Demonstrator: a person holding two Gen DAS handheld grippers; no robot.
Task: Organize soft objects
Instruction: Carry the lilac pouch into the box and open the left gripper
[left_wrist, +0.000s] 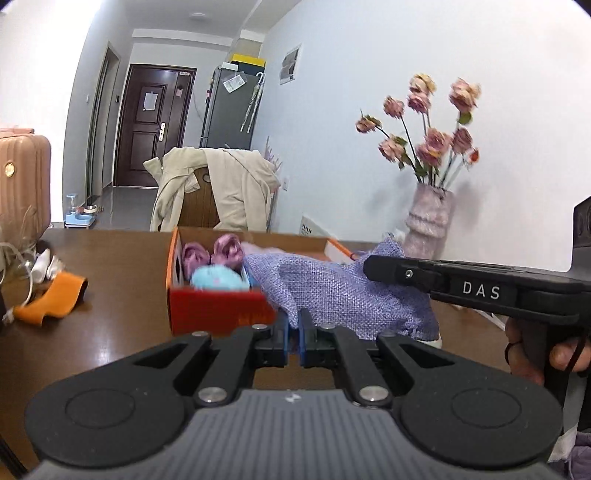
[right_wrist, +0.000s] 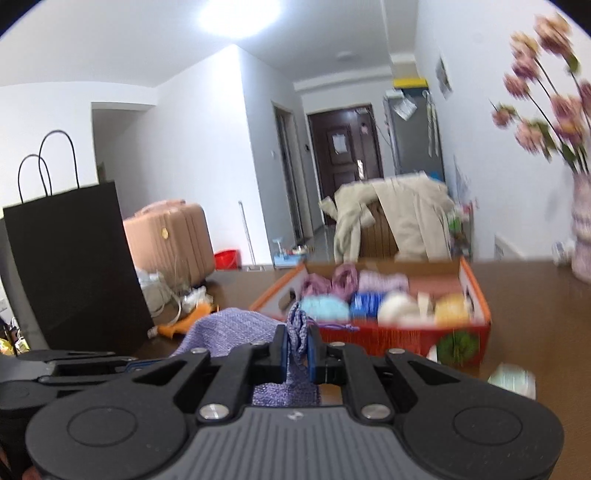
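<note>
A lavender woven cloth bag (left_wrist: 340, 291) hangs between both grippers, just in front of an orange cardboard box (left_wrist: 218, 310) on the brown table. My left gripper (left_wrist: 294, 325) is shut on the bag's lower edge. My right gripper (right_wrist: 298, 343) is shut on the bag's gathered drawstring end (right_wrist: 295, 328); it shows in the left wrist view (left_wrist: 373, 267) at the bag's far right corner. The box (right_wrist: 406, 336) holds soft yarn balls: pale blue (right_wrist: 325, 308), dark blue, cream (right_wrist: 397, 308), yellow (right_wrist: 452, 308), and purple rolls (left_wrist: 225, 249).
A black paper bag (right_wrist: 74, 266) stands at the table's left. An orange cloth (left_wrist: 55, 295) and cables lie left of the box. A vase of pink flowers (left_wrist: 428, 221) stands at the back right. A chair draped with a beige coat (left_wrist: 218, 192) is behind the table.
</note>
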